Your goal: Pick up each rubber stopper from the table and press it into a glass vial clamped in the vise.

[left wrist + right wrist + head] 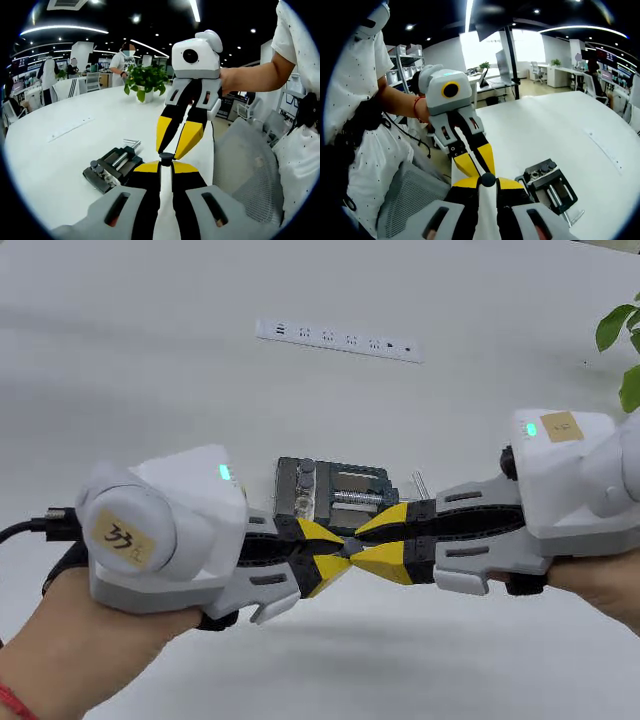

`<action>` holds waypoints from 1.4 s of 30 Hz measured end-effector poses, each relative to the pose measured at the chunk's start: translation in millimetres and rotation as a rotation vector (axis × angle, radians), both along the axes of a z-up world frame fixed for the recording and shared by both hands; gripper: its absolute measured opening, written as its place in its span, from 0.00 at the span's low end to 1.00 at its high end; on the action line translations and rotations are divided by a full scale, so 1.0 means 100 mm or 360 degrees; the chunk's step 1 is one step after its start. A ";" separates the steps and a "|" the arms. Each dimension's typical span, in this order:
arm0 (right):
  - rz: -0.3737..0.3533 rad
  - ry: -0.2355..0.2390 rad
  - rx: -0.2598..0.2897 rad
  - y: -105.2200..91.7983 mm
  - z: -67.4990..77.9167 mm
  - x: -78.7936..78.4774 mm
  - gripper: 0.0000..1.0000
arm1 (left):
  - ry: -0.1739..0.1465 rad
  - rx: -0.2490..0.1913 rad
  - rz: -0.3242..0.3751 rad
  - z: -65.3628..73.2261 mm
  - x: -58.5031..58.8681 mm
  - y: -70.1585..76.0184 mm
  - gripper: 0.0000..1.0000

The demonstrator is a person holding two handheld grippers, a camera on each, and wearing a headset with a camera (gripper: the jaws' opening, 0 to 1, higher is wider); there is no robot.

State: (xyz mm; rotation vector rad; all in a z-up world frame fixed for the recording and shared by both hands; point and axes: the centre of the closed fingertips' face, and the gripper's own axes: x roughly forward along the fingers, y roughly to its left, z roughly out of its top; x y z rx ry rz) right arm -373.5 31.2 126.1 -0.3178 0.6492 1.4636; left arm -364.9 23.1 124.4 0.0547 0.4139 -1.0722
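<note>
Stopper (166,157): small dark piece in the air above the desk (150,360), just in front of the vise (330,490), right where the two tools meet tip to tip.
Left tool (343,551): jaws closed down to a point on the stopper; yellow jaw ends point toward the right tool. Held in the left hand (60,640), with a red band (415,107) on that wrist.
Right tool (354,550): jaws also drawn together at the tips, pressed on the same stopper from the other side. Held in the right hand (600,590).
Who carries it: cannot tell; both pairs of tips touch it.
Vise: dark metal, sits flat on the desk behind the tools in the head view; screw visible between its jaws.
Vial (303,503): clear round piece in the vise near its left end in the head view; too small to tell more.
Metal rod (420,483): lies on the desk just beside the vise, on its right in the head view.
Power strip (340,340): white, flat on the desk, well beyond the vise.
Plant (145,80): green leaves in a pot at the far desk edge in the left gripper view.
Mesh chair (245,165): grey, beside the desk near the person.
Desk: white, round-edged.
</note>
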 end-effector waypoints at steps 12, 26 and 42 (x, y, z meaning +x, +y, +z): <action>0.0067 -0.0017 -0.0033 0.03 0.01 -0.05 0.07 | -0.0015 0.0019 -0.0034 0.01 -0.04 0.00 0.04; 0.0074 -0.0011 -0.0063 0.06 -0.04 -0.07 0.06 | -0.0007 -0.0011 -0.0012 -0.03 -0.06 0.06 0.04; 0.0053 -0.0009 -0.0069 0.09 -0.02 0.01 0.06 | -0.0015 -0.0084 0.0076 -0.07 0.01 0.25 0.07</action>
